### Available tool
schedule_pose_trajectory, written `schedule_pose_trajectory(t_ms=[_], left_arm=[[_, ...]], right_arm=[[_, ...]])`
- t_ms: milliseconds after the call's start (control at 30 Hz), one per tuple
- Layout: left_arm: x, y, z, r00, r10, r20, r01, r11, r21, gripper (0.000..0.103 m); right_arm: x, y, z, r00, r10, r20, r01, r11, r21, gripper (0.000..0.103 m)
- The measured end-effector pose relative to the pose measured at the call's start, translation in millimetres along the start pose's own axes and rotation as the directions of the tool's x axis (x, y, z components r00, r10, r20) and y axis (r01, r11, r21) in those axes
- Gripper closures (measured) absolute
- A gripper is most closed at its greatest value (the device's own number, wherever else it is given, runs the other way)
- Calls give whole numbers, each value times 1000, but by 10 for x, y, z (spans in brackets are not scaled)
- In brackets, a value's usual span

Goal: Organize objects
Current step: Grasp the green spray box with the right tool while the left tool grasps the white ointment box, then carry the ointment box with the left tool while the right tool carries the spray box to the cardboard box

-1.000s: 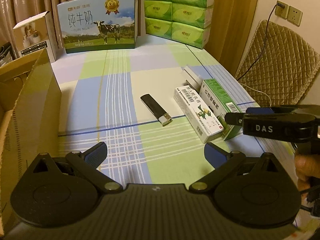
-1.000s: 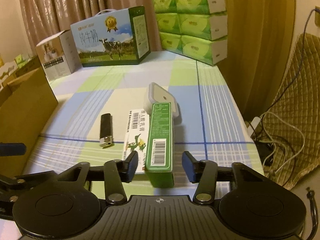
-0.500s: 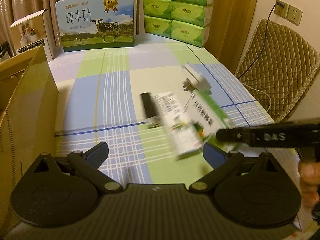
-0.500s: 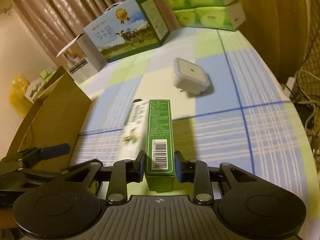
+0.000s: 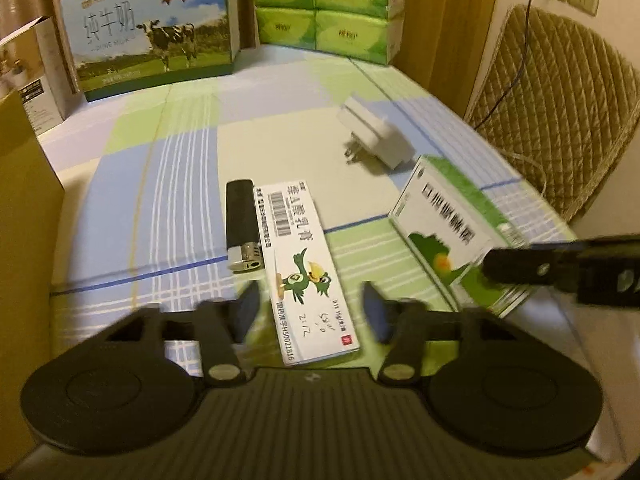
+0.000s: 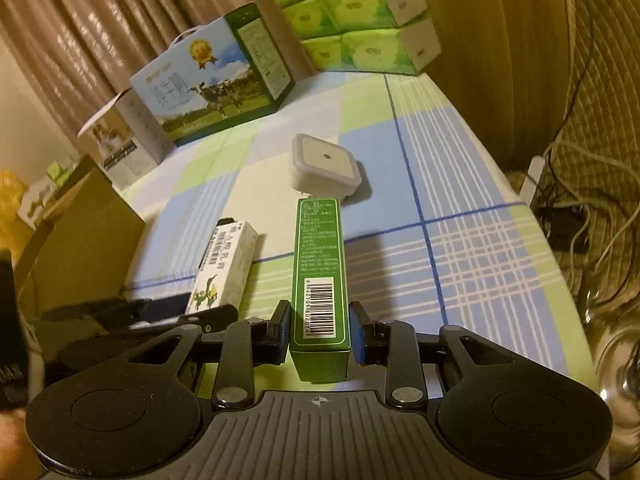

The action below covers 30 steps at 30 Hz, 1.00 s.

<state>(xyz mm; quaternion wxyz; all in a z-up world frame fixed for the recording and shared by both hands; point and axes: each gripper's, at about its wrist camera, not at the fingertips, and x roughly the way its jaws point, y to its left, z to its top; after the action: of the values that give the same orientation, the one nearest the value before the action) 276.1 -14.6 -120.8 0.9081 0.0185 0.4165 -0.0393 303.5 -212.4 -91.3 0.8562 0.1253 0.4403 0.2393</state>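
My right gripper [image 6: 320, 332] is shut on a green medicine box [image 6: 320, 276] and holds it tilted above the checked tablecloth; the box also shows in the left wrist view [image 5: 452, 240]. My left gripper [image 5: 310, 308] is open, its fingers on either side of a white box with a green bird [image 5: 304, 272], not touching it; this box also shows in the right wrist view [image 6: 224, 268]. A black lighter [image 5: 242, 224] lies against the white box's left side. A white plug adapter [image 5: 376, 136] lies further back and shows in the right wrist view too [image 6: 324, 168].
An open cardboard box [image 5: 24, 216] stands at the table's left edge. A milk carton box [image 5: 148, 28], a small white box [image 5: 28, 76] and stacked green tissue packs [image 5: 328, 8] line the back. A padded chair [image 5: 560, 112] and cables are at the right.
My right gripper closed on the green box and lifted it off the table. My left gripper moved forward around the white bird box, and its fingers have narrowed.
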Motion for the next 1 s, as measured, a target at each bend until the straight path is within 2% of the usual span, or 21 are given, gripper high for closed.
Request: schedule_pose_trajectory(t_ms=[133, 167, 200, 233, 267, 300, 400, 600, 733, 1000], left_arm=[[-105, 6, -81, 1000, -14, -16, 14, 1000, 13, 70], [-161, 3, -131, 1000, -18, -21, 18, 1000, 16, 70], [-212, -6, -179, 1000, -14, -24, 14, 1000, 25, 70], [-267, -9, -237, 1000, -10, -25, 11, 999, 31, 70], [-321, -5, -303, 1000, -11, -26, 12, 1000, 29, 70], [-368, 5, -365, 1000, -11, -26, 12, 1000, 23, 70], [-469, 17, -471, 1000, -6, -18, 6, 1000, 19, 70], [-451, 55, -429, 1000, -9, -8, 9, 1000, 8, 70], [-402, 59, -354, 1000, -7, 4, 7, 1000, 20, 66], [-163, 7, -247, 1000, -3, -23, 5, 997, 73, 65]], right_arm=[[-45, -127, 10, 1000, 6, -8, -5, 996, 86, 76], [-62, -144, 11, 1000, -9, -4, 10, 996, 91, 74], [-72, -156, 13, 999, -33, 1, 33, 995, 90, 67], [-72, -156, 14, 997, -83, 3, 82, 994, 77, 60], [-65, -141, 14, 991, -131, 7, 131, 990, 52, 32], [-65, -112, 12, 985, -173, 20, 173, 985, 15, 13], [-58, -13, -6, 980, -189, 62, 194, 978, -79, 12], [176, 166, -35, 971, -229, 68, 239, 945, -222, 12], [343, 169, -50, 969, -245, 43, 248, 939, -237, 14], [414, 191, -58, 961, -274, 34, 274, 928, -252, 43]])
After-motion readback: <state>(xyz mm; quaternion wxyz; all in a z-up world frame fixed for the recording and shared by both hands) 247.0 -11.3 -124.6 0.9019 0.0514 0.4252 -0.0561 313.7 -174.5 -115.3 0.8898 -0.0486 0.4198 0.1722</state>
